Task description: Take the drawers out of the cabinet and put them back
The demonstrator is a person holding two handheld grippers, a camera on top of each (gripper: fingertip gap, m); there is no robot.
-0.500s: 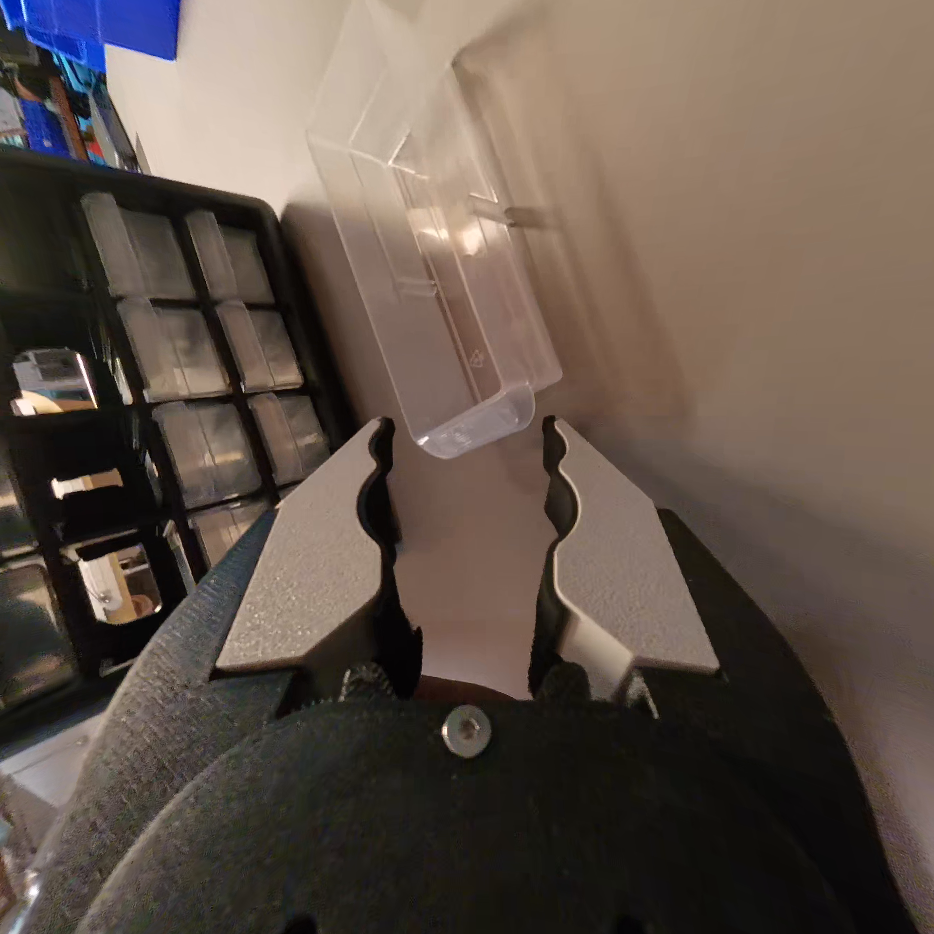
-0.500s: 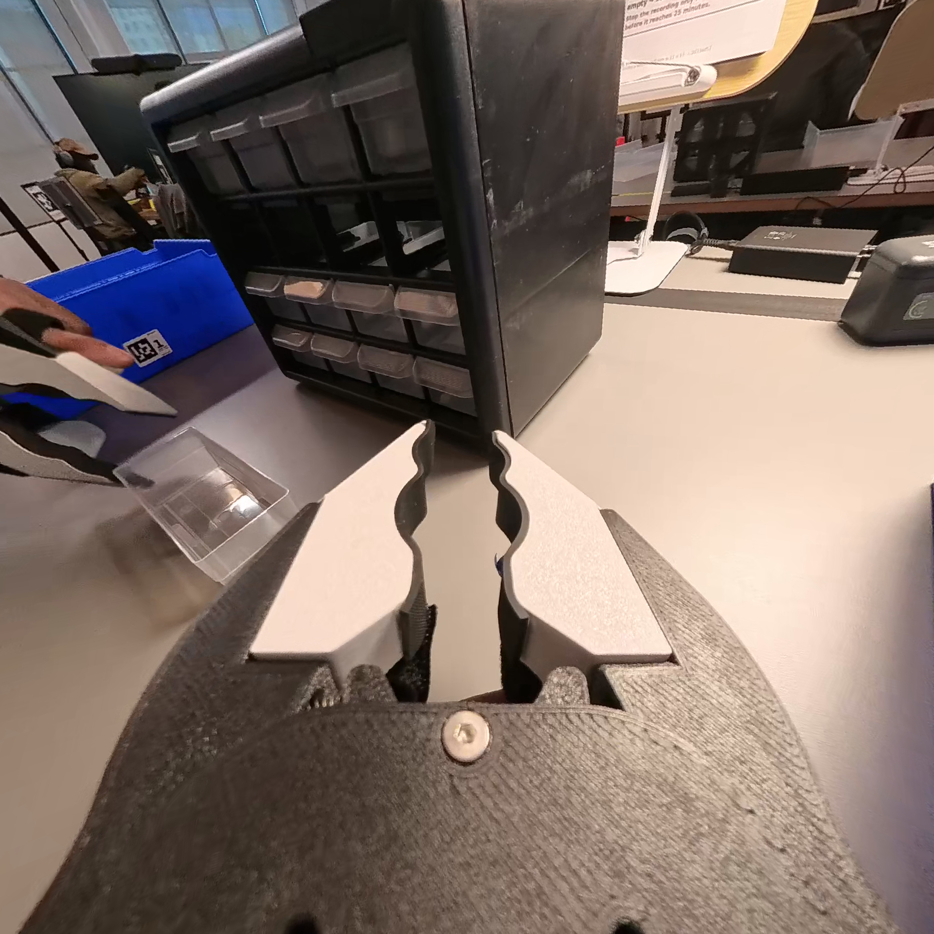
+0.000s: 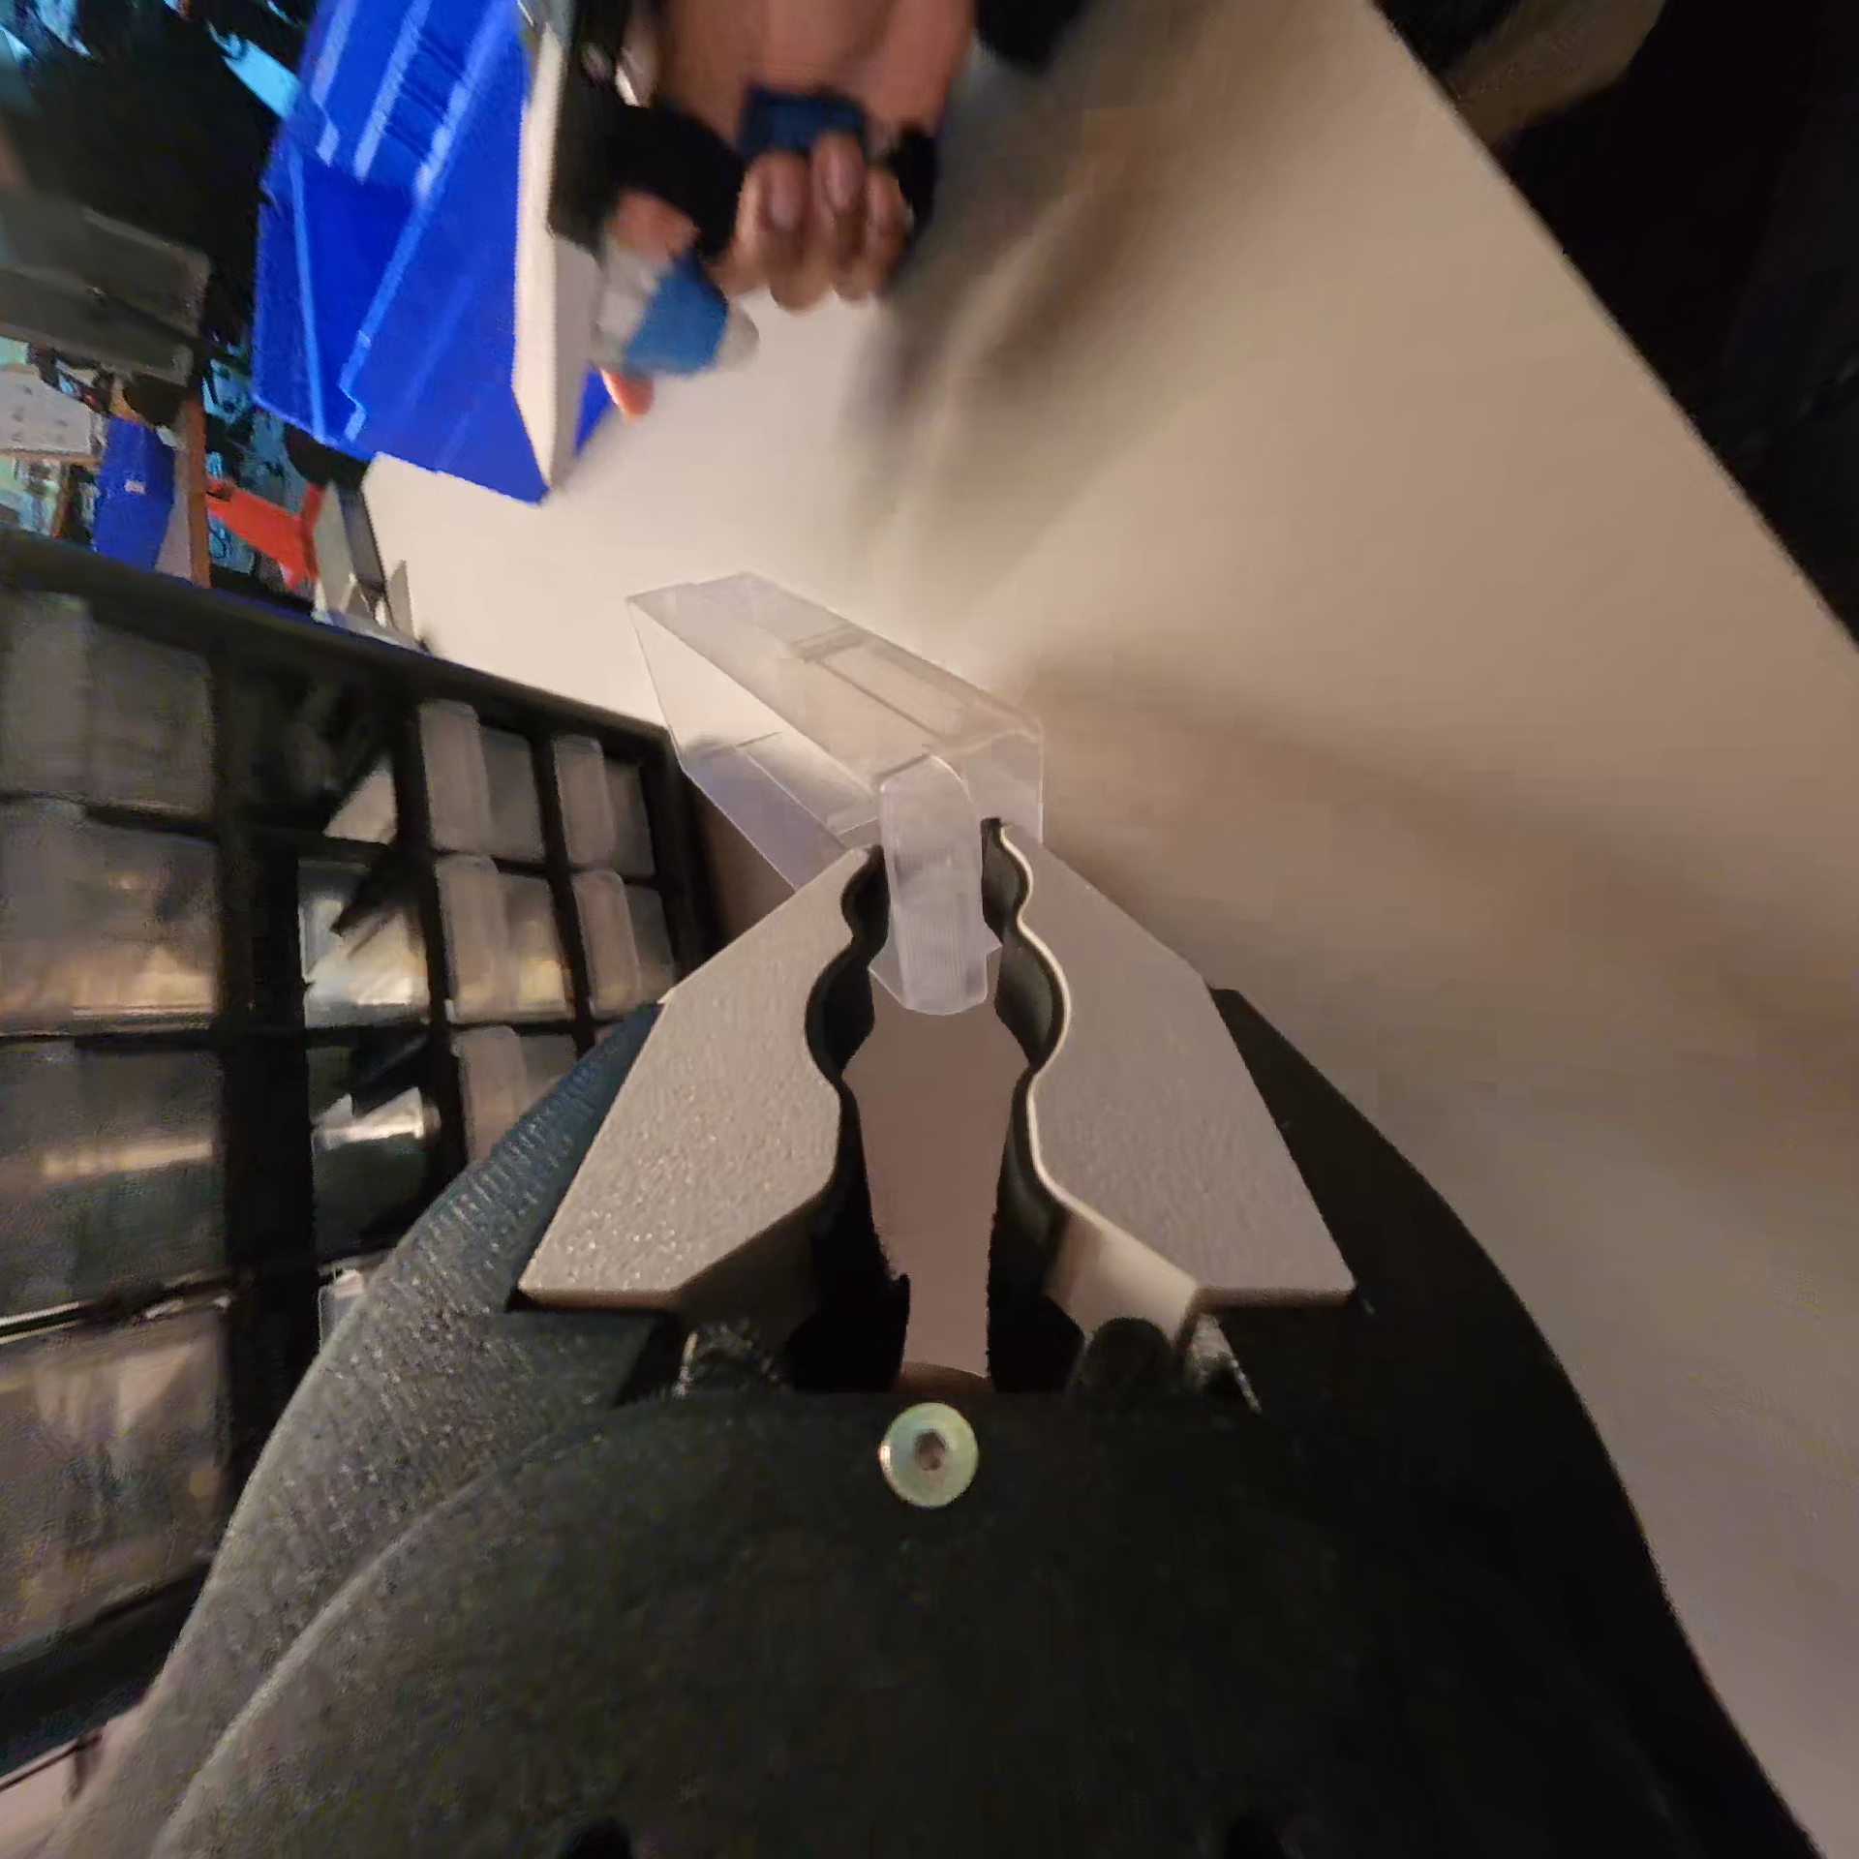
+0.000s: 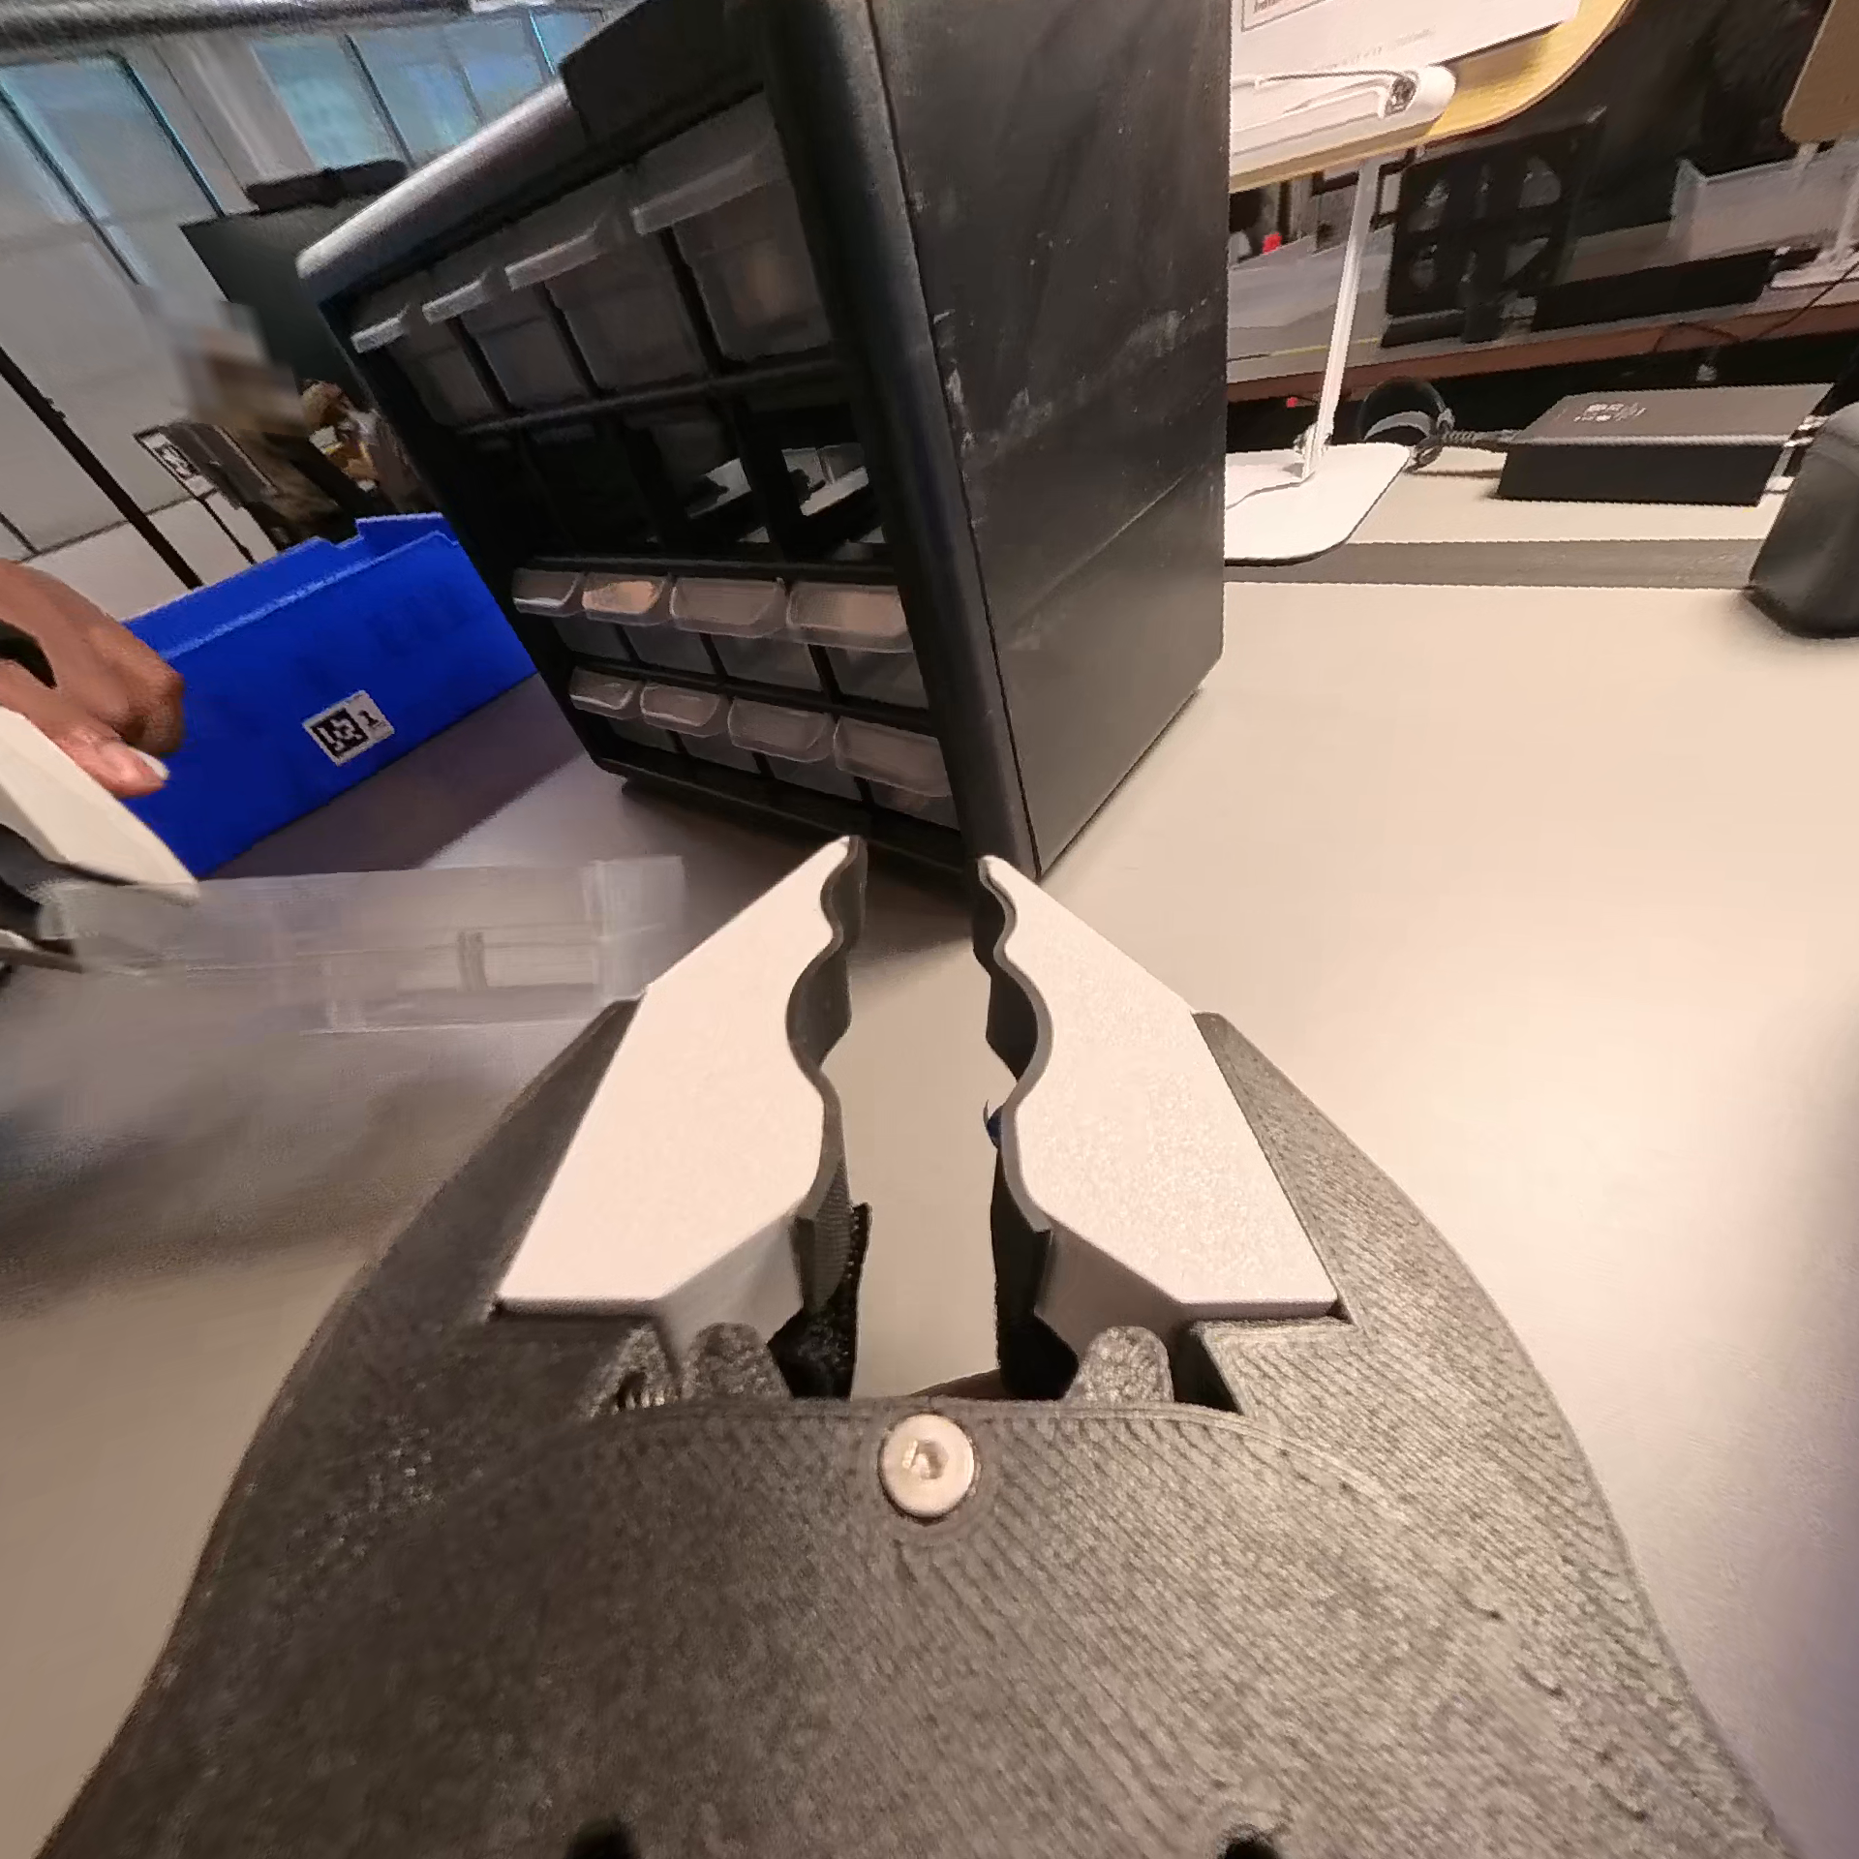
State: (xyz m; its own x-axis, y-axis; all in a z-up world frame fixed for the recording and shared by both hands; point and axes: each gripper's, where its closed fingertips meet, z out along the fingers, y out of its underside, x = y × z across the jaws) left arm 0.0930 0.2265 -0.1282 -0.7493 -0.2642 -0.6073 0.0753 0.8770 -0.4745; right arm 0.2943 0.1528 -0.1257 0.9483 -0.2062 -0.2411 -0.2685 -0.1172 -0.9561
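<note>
Front: black cabinet point(image 4: 966, 523) blocks passage directly ahead | Right: bare table point(image 4: 1459, 905) open beside cabinet side wall | Left: clear drawer point(image 4: 402, 946), blue bin point(image 4: 332, 654) and a hand point(image 4: 91, 694) obstruct

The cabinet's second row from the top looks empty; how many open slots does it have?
4, side by side across the second row of the black cabinet. The rows above and below hold clear drawers. One clear drawer is out, held by the left gripper.

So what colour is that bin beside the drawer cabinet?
Bright blue bin, clearest in the right wrist view.
</note>
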